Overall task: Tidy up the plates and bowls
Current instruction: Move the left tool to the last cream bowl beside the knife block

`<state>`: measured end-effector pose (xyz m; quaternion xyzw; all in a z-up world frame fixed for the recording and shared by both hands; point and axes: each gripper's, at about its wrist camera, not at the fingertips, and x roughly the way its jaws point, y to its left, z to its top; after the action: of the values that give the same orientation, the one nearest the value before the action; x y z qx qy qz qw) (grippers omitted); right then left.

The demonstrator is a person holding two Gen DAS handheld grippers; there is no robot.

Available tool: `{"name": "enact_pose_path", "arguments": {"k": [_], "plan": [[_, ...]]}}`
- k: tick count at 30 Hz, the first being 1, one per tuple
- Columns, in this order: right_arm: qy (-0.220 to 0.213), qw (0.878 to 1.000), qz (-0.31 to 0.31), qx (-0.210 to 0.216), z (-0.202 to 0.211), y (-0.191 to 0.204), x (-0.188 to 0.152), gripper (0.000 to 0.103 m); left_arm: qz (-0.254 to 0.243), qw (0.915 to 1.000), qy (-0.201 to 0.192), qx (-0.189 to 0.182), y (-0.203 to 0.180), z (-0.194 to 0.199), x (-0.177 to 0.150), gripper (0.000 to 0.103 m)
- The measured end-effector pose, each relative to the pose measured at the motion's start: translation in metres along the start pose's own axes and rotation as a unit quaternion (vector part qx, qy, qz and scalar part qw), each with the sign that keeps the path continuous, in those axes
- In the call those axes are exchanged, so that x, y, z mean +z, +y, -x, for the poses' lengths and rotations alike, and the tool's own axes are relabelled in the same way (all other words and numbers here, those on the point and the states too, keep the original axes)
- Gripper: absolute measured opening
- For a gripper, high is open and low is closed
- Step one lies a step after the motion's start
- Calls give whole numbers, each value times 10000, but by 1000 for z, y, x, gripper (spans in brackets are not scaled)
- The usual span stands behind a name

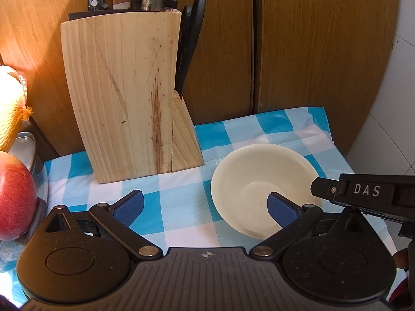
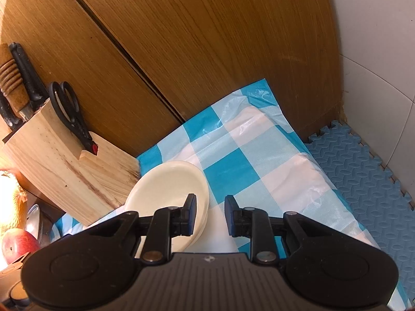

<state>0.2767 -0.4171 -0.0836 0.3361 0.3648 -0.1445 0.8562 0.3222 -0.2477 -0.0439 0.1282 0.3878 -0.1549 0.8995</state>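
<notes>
1. A cream bowl (image 1: 264, 189) is seen at the lower right of the left wrist view, standing upright on a blue-and-white checked cloth (image 1: 181, 189), just right of a wooden knife block (image 1: 124, 98).
2. The left gripper (image 1: 206, 206) is held with its jaws wide apart and nothing between the pads; the right-hand blue pad is seen in front of the bowl's hollow, the other over bare cloth. Whether that pad touches the bowl cannot be told.
3. The right gripper (image 2: 208, 213) is shown in its own view at lower centre, jaws nearly together with a narrow gap, and nothing is clamped. The bowl (image 2: 168, 189) lies just left of its left finger, and only cloth is seen in the gap.
4. In the left wrist view the tip of the right gripper is seen entering from the right edge, over the bowl's right rim.
5. The bowl is round, so no long axis has to be matched; the deciding relation is judged to be rim against jaws. Both grippers are close, but the left one is judged better placed, being open and partly astride the near wall.
6. No plates are in view.
</notes>
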Motion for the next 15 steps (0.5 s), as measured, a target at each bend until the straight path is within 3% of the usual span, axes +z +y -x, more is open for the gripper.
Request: {"name": "enact_pose_path", "arguments": {"k": [15], "plan": [[-10,9999,-97,30,-5,-4,1,22,116,9997,221,63,3,-15,5,100]]}}
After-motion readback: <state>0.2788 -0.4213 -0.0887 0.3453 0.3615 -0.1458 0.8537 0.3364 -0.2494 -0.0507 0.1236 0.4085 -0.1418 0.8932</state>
